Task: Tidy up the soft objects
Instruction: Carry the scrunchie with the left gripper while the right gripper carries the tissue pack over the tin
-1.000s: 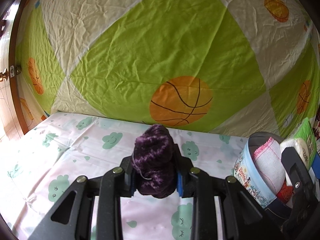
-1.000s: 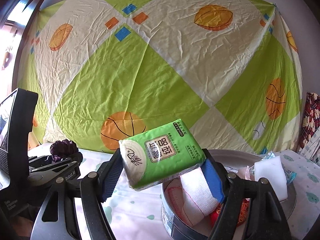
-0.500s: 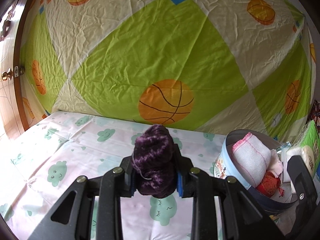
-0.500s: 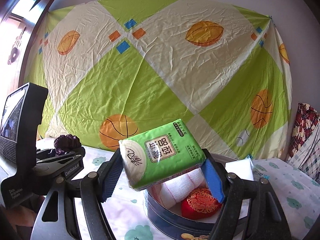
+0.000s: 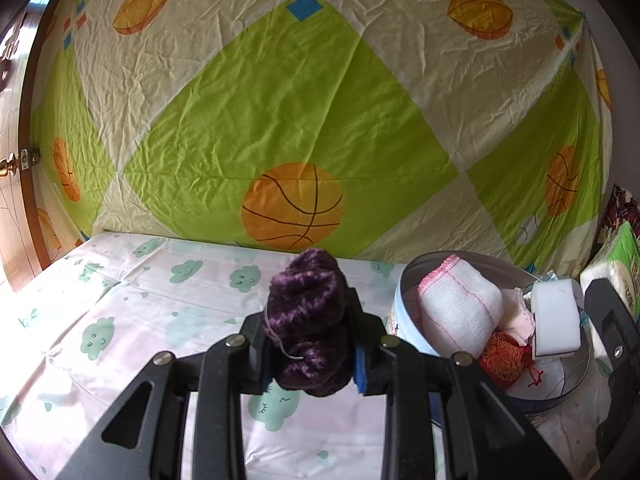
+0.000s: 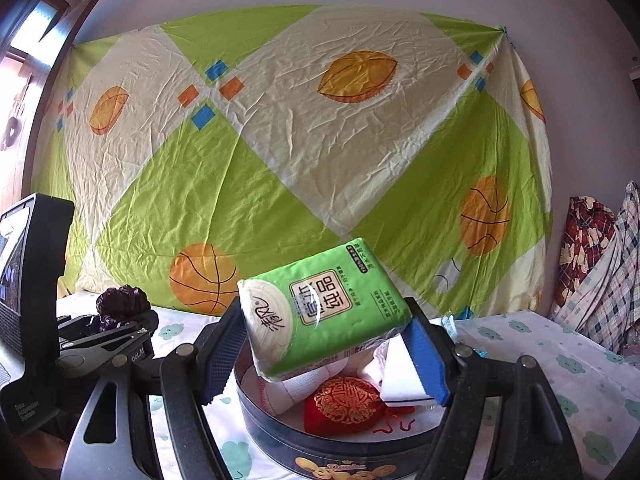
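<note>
The right gripper (image 6: 326, 344) is clamped on a green tissue pack (image 6: 320, 314), which lies tilted with its long axis across the jaws, its cream end low on the left, directly above the round tin (image 6: 340, 446). The left gripper (image 5: 310, 344) squeezes a purple yarn ball (image 5: 308, 320), standing upright between the pads above the cloud-print sheet (image 5: 120, 312), left of the tin.
</note>
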The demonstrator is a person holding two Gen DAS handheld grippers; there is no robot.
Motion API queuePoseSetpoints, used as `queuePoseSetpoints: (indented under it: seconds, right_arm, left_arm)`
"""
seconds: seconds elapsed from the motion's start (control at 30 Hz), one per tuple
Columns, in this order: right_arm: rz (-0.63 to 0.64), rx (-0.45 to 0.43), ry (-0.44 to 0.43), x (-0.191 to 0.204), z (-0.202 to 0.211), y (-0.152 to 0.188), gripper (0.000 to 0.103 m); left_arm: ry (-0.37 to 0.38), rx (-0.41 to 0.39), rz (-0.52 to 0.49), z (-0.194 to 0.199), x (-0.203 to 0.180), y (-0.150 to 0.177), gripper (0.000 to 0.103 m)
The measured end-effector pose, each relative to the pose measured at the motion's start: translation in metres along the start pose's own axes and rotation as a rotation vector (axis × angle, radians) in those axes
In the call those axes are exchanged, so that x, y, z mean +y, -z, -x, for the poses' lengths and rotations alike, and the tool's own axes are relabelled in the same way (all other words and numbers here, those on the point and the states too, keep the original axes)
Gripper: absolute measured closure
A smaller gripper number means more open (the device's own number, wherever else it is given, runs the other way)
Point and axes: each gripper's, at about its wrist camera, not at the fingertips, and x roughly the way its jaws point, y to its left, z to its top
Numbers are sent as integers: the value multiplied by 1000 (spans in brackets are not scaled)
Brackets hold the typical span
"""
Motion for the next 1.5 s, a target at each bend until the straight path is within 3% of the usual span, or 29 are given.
queuePoseSetpoints:
  seconds: [1.5]
  right_arm:
    - [-3, -66, 138, -80, 8, -7, 26]
  left_arm:
    - [105, -41, -64, 25, -82, -11, 76]
